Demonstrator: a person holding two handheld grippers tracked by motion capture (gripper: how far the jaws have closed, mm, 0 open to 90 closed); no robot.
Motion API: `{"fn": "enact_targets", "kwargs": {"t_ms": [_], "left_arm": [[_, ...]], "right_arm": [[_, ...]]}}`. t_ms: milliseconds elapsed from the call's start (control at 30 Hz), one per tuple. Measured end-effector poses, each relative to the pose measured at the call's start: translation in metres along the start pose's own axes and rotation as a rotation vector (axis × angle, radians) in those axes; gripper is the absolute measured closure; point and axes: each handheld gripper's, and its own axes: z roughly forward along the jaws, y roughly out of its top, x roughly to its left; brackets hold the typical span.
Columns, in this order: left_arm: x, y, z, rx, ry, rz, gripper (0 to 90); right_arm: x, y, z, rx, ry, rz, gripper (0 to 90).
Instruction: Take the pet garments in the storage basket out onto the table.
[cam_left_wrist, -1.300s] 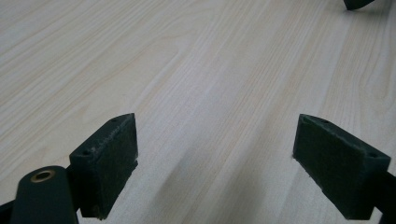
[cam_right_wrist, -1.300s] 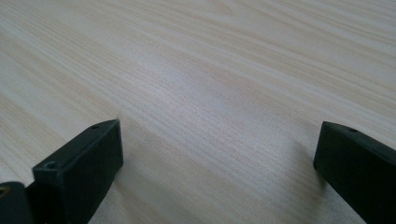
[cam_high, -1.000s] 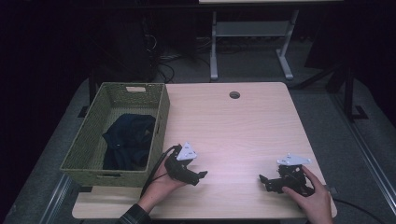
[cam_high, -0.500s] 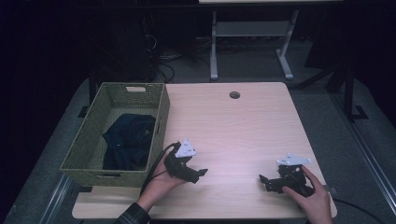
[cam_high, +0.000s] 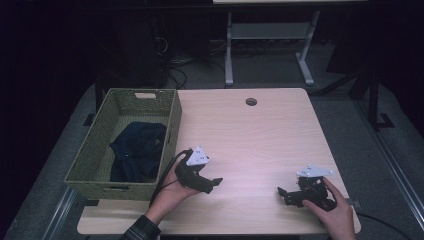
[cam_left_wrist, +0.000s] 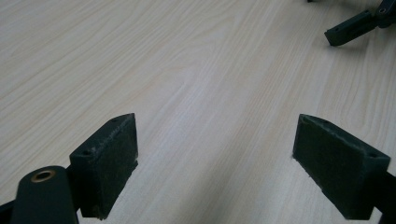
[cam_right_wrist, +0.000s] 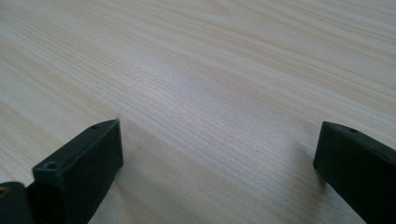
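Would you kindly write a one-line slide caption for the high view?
Two hand-held grippers, left and right, rest open on a wooden table beside a basket holding dark cloth.

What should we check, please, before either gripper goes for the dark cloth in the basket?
1. Left gripper open and holding nothing: ok, jaws wide apart over bare wood.
2. Right gripper open and holding nothing: ok, same.
3. Dark cloth inside the woven basket: ok, bunched on its floor.
4. Path from left gripper to basket free: ok, basket stands just beside that hand.
5. Table between grippers free of objects: ok.
6. Anything hidden under the cloth: cannot tell.
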Motion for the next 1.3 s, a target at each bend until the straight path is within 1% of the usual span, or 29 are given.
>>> {"fn": "enact_targets", "kwargs": {"t_ms": [200,300,467,533,667,733,767,833,867,900,933,1067,1300], "left_arm": [[0.002,0.006,-0.003,-0.011,0.007,0.005,13.5],[0.003,0.007,-0.005,-0.018,0.005,-0.004,13.5],[0.004,0.011,-0.007,-0.025,0.006,0.003,13.5],[0.005,0.014,-0.010,-0.039,0.007,-0.001,13.5],[0.006,0.018,-0.013,-0.047,0.006,0.000,13.6],[0.007,0.020,-0.014,-0.050,0.004,0.000,13.6],[0.007,0.021,-0.015,-0.049,0.004,0.007,13.6],[0.008,0.022,-0.016,-0.058,0.002,-0.001,13.6],[0.008,0.023,-0.016,-0.062,0.003,-0.002,13.6],[0.008,0.024,-0.017,-0.057,0.002,0.007,13.6],[0.008,0.025,-0.018,-0.064,0.000,0.001,13.6],[0.009,0.027,-0.020,-0.067,-0.005,-0.001,13.8],[0.014,0.034,-0.029,-0.072,-0.016,0.002,14.1]], "right_arm": [[0.000,0.000,0.000,0.000,0.000,0.000,1.0],[0.000,0.000,0.000,-0.001,0.001,-0.001,1.0],[0.000,0.000,0.000,0.000,0.000,0.000,1.0],[0.000,0.000,0.000,-0.001,0.001,-0.002,1.0],[0.000,0.000,0.000,-0.001,0.000,-0.002,1.0],[0.000,0.000,0.000,-0.001,0.001,-0.002,1.0],[0.000,0.000,0.000,-0.001,0.001,-0.001,1.0],[0.000,0.000,0.000,-0.001,0.001,-0.001,1.0],[0.000,0.000,0.000,-0.001,0.001,0.000,1.0],[0.000,0.000,0.000,0.000,0.001,0.000,1.0],[0.000,0.000,0.000,0.000,0.001,0.001,1.1],[0.000,0.000,0.000,0.000,0.001,0.001,1.0],[0.000,0.000,0.000,-0.001,0.001,0.000,1.0]]}}
